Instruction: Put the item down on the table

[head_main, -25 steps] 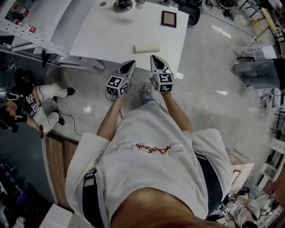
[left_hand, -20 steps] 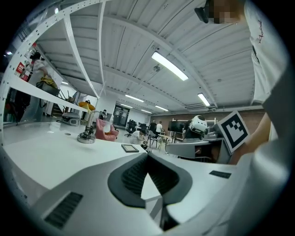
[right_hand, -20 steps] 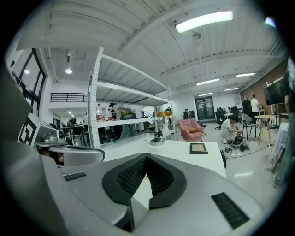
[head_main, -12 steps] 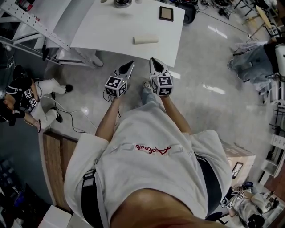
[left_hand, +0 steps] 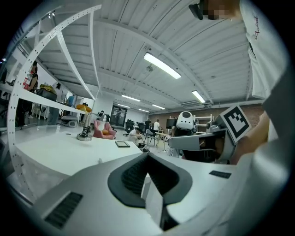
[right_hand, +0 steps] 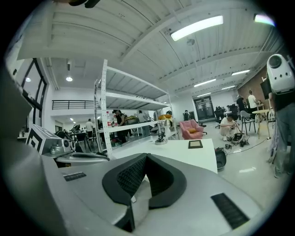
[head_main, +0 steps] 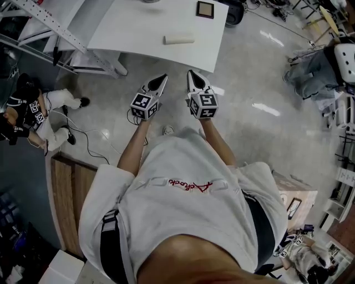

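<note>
A cream roll [head_main: 178, 39] lies on the white table [head_main: 138, 33] near its front edge, with a small framed square [head_main: 205, 9] farther back. My left gripper [head_main: 161, 80] and right gripper [head_main: 191, 74] hang side by side over the floor, short of the table and pointing toward it. In the left gripper view the left gripper [left_hand: 147, 155] has its pads meeting with nothing between them. The right gripper [right_hand: 145, 157] is likewise shut and empty. Neither touches the roll, which I cannot make out in the gripper views.
A metal shelf rack [head_main: 50, 30] stands left of the table, and a person [head_main: 30, 113] sits on the floor by cables [head_main: 94, 145]. A wooden bench [head_main: 64, 194] is at my left. A black bag [head_main: 237, 14] and another person [head_main: 316, 75] are to the right.
The table and roll have slid toward the top of the head view, farther from the grippers. Both grippers stay shut, side by side. The shoe between them has drawn back.
</note>
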Demonstrator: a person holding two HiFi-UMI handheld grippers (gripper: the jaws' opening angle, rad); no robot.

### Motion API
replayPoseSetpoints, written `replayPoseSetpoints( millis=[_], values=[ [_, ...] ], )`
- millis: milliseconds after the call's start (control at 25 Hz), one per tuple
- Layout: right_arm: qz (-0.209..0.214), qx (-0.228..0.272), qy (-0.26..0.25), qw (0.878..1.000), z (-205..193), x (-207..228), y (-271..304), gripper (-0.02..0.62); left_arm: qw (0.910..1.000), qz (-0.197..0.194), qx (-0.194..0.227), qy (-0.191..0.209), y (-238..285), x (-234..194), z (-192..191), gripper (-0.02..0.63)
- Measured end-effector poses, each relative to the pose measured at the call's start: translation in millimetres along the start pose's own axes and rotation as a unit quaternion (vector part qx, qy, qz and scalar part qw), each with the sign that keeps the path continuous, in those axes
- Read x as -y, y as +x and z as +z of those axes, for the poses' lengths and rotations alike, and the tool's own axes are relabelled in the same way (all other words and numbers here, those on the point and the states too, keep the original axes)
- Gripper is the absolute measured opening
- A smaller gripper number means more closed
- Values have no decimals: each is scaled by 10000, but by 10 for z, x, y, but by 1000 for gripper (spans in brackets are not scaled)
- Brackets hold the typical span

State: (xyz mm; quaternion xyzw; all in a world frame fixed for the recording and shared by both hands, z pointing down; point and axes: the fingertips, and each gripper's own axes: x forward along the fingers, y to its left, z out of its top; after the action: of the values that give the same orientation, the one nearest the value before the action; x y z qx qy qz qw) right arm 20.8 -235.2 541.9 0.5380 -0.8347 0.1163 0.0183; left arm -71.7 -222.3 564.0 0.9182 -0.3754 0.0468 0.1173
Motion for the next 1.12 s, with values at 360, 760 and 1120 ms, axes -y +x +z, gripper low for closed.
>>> replayPoseSetpoints(
  millis=[360, 760, 1120],
  values=[
    [250, -47, -19, 9997, -43, 4, -491, -14, 9999, 149, -23, -65, -171, 507, -109, 15],
    [428, -142, 59, 9990, -261, -139, -1210, -14, 9998, 165, -111, -37, -499, 1296, -325, 15],
    [454, -146, 84, 9988, -417, -293, -1789, -12, 9995, 270, -145, 56, -877, 1767, -457, 15]
  ],
)
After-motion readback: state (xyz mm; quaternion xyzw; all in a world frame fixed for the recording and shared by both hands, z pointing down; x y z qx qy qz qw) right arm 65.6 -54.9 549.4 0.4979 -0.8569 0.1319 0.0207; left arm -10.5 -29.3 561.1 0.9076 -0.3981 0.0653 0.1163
